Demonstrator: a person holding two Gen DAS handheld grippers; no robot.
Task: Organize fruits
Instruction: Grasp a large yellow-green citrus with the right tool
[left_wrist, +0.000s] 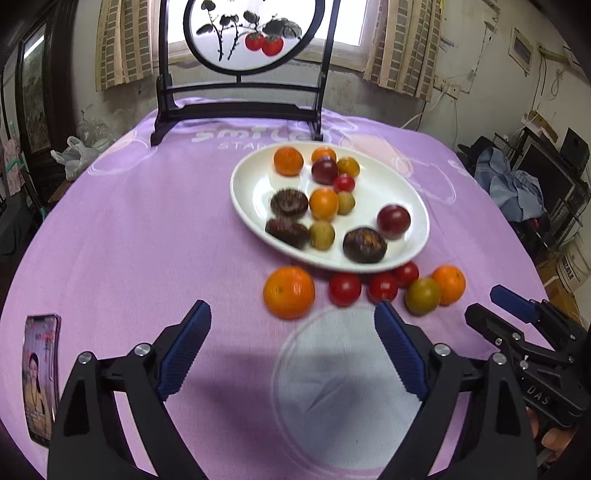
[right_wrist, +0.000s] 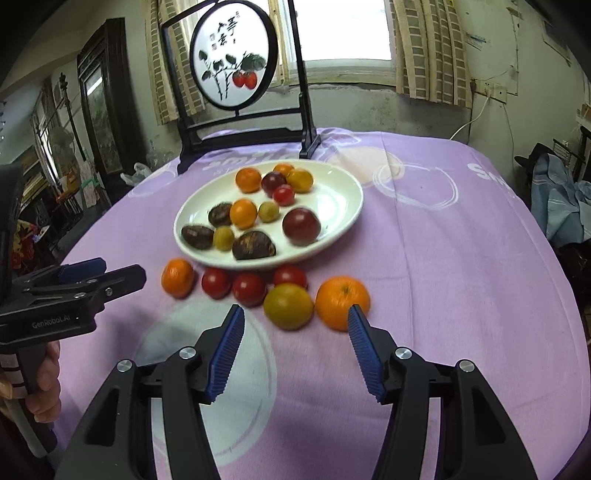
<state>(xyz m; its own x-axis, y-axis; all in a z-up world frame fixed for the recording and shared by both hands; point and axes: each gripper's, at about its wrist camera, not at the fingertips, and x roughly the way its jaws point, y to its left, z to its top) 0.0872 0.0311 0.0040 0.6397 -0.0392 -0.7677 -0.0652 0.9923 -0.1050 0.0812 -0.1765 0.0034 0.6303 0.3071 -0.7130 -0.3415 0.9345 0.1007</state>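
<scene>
A white oval plate (left_wrist: 369, 192) (right_wrist: 332, 199) holds several fruits: oranges, dark plums, brown spiky ones and small yellow-green ones. In front of it on the purple cloth lie a row of loose fruits: an orange (left_wrist: 289, 291) (right_wrist: 178, 277), three red tomatoes (left_wrist: 344, 290) (right_wrist: 216, 282), a green-yellow fruit (left_wrist: 423, 295) (right_wrist: 288, 306) and a second orange (left_wrist: 448, 284) (right_wrist: 341, 301). My left gripper (left_wrist: 293, 310) is open wide, its tips just short of the first orange. My right gripper (right_wrist: 296, 312) is open, just short of the green-yellow fruit and second orange. Neither holds anything.
A black stand with a round fruit painting (left_wrist: 240, 114) (right_wrist: 236, 122) rises behind the plate. A phone (left_wrist: 40, 376) lies on the cloth at the near left. A person's hand (right_wrist: 44, 373) holds the left gripper's handle. Clutter surrounds the table.
</scene>
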